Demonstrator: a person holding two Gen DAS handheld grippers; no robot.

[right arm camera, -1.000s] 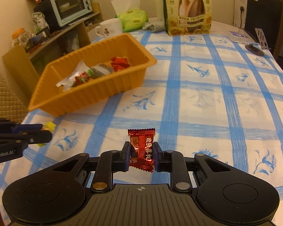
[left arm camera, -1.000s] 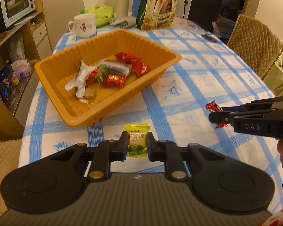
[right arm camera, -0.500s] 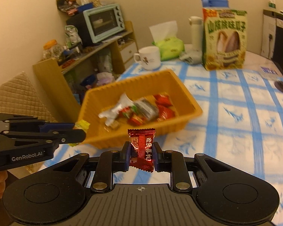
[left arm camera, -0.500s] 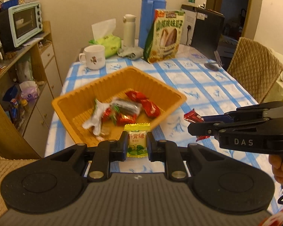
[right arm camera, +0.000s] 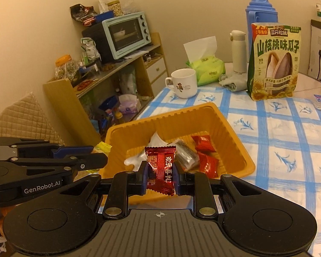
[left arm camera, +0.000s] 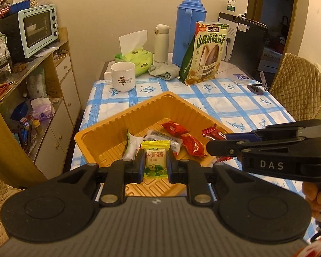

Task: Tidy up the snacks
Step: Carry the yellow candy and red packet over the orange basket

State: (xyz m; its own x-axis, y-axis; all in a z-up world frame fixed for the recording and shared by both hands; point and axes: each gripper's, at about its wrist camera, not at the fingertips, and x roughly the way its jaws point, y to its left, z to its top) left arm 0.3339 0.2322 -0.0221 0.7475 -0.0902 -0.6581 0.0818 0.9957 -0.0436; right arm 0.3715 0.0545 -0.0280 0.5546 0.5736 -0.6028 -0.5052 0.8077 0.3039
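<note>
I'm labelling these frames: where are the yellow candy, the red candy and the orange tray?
yellow candy (left arm camera: pixel 155 159), left wrist view, middle of the wrapper
red candy (right arm camera: pixel 160 168), right wrist view, middle of the wrapper
orange tray (right arm camera: pixel 182 115), right wrist view, far rim

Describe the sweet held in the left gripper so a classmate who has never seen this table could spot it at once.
Find the orange tray on the blue-checked tablecloth. In front of its near rim, the left gripper clamps a small yellow sweet. It is the only yellow wrapper with green leaves; the right gripper holds a red sweet, like those in the tray.
</note>
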